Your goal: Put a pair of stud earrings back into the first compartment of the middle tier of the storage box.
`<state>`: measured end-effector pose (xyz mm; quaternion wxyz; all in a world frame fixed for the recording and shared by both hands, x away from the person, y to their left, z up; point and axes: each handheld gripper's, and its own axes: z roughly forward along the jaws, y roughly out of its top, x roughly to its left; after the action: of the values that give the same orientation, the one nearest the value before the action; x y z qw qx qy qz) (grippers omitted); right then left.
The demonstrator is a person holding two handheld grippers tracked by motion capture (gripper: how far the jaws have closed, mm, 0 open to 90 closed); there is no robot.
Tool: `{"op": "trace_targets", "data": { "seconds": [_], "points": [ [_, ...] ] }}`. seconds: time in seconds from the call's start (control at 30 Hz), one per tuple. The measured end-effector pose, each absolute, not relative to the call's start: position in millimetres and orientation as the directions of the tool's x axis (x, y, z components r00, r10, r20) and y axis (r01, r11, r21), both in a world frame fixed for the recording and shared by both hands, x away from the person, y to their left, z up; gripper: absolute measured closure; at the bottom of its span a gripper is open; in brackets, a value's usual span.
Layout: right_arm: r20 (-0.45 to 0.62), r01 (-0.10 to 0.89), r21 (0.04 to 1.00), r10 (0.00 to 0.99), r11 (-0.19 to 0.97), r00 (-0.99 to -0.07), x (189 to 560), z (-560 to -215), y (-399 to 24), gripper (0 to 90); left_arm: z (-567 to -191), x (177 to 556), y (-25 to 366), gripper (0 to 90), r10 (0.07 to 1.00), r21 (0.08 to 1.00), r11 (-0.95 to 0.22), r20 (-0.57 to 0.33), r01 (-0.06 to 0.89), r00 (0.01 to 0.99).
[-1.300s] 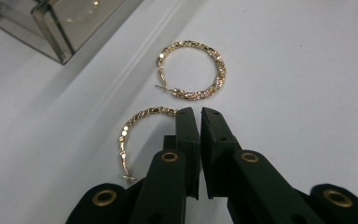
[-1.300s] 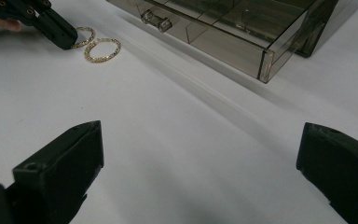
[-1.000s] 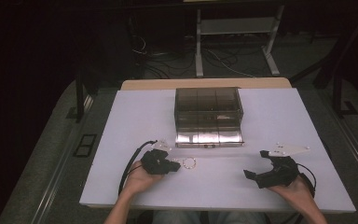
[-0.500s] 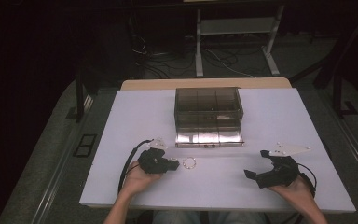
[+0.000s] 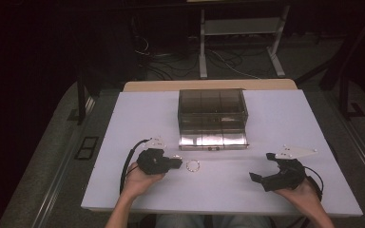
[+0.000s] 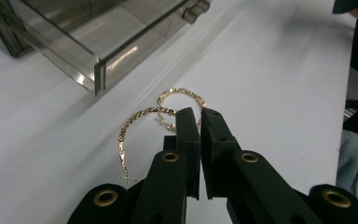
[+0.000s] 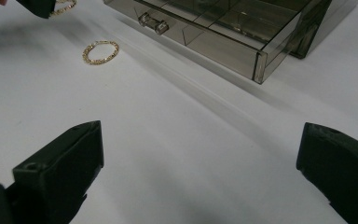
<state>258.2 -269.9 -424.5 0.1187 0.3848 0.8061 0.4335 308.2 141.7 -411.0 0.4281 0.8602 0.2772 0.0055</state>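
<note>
We start at our left gripper [image 6: 200,114]: its jaws are pinched nearly together on a gold hoop earring [image 6: 142,122], which curves out to the side of the tips and hangs clear of the white table [image 5: 123,137]. Just beyond the tips a second gold hoop [image 6: 182,93] lies flat on the table, also seen from the high view [image 5: 193,166], in front of the smoky clear drawer box [image 5: 212,118]. The box's bottom drawer [image 7: 223,35] stands pulled out, its small handle [image 7: 150,22] facing us. Well apart, our right gripper [image 5: 266,178] rests low over the table with its jaws spread wide and nothing between them
</note>
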Motion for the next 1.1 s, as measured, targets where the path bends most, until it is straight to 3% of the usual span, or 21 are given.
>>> {"op": "trace_targets", "data": {
  "seconds": [1.1],
  "points": [
    [0.139,0.516,0.791,0.725,0.328,-0.674,258,-424,-272,0.0,-347,329,133,85.8,0.481,0.766,-0.493,-0.156,0.414,0.863]
  ]
}}
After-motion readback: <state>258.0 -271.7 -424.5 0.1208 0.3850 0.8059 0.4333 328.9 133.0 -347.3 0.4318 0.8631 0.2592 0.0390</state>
